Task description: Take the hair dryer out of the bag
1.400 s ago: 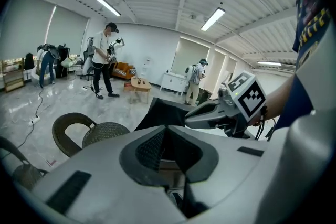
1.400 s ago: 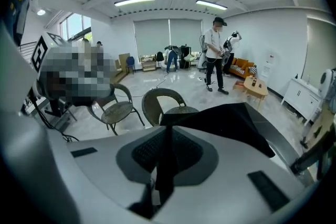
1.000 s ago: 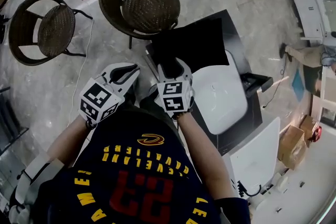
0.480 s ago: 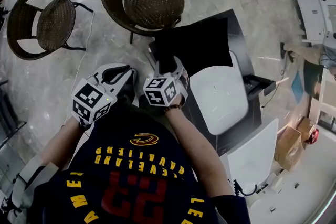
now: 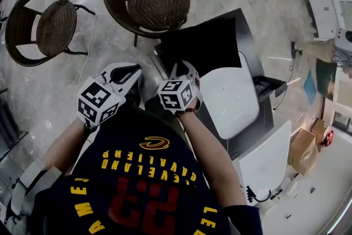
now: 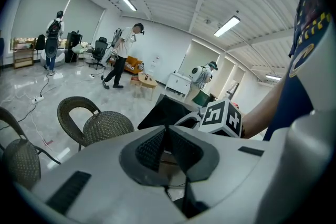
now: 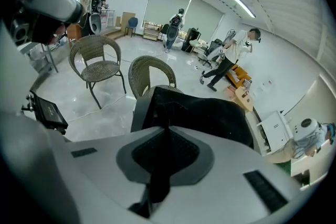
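Note:
A black bag [image 5: 204, 44] lies on a dark table [image 5: 250, 135] in front of me, its near edge towards my hands. My right gripper [image 5: 181, 69] points down at that edge. Its jaws have just been closing and are now shut on a strip of the bag's black fabric [image 7: 160, 186]; the rest of the bag [image 7: 202, 113] spreads beyond the right gripper [image 7: 168, 131]. My left gripper [image 5: 125, 70] hovers left of the bag, shut with nothing in it. Past the left gripper [image 6: 167, 131] show the bag [image 6: 165, 110] and the right gripper's marker cube [image 6: 220, 118]. No hair dryer is visible.
Two wicker chairs [image 5: 157, 3] [image 5: 49, 27] stand on the marble floor beyond and left of the table. A white rounded case [image 5: 234, 102] lies on the table right of the bag, a white panel [image 5: 269, 162] nearer me. People stand far off in the room.
My right gripper has sunk a little onto the bag's near edge and its jaws have closed on the fabric. The left gripper has stayed about where it was.

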Demonstrator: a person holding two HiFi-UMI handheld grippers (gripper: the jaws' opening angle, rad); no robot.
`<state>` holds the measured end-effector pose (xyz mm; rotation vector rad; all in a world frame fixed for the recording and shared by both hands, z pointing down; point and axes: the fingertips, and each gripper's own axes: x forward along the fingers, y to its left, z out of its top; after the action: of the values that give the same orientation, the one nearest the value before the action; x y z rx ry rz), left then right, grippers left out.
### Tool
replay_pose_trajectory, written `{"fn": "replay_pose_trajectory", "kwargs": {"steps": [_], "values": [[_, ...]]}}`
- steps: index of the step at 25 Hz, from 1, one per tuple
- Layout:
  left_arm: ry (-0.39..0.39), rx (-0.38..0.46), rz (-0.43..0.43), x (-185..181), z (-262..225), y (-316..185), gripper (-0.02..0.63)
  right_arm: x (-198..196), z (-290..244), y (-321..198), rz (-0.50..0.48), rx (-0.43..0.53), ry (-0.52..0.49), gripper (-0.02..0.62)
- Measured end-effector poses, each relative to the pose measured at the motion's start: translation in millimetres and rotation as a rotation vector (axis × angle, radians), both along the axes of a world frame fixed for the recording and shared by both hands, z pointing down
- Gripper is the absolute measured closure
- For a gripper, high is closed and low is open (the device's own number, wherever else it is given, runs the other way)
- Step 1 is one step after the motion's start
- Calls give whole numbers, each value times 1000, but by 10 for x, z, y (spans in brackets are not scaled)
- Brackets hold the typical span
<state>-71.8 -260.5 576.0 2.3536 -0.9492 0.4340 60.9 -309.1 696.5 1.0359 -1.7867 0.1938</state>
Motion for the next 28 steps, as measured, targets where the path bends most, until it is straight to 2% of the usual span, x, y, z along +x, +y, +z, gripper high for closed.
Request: {"fn": "replay_pose_trajectory", "kwargs": {"steps": [6, 10, 12, 16, 21, 25, 28], "values": [[-10, 11, 45, 86, -3, -68, 591, 29, -319, -51, 73, 28, -153, 574], [-11, 49, 91, 239, -32, -154, 591, 56, -567, -112, 91, -21, -310, 574], [-37, 91, 105, 331, -49, -225, 589, 98, -669, -162, 81, -39, -356, 574], [-108, 148, 195, 636, 36, -306, 557, 184, -807, -289, 89, -80, -415, 574], [-159, 113, 310, 1055, 426, -351, 557, 216, -901, -412, 111, -127, -469, 574], [-218, 120, 350, 1289, 641, -535, 497, 244, -880, -423, 139, -142, -491, 574], [-281, 98, 405, 1414, 859, -623, 476, 269, -858, -400, 153, -150, -499, 574]]}}
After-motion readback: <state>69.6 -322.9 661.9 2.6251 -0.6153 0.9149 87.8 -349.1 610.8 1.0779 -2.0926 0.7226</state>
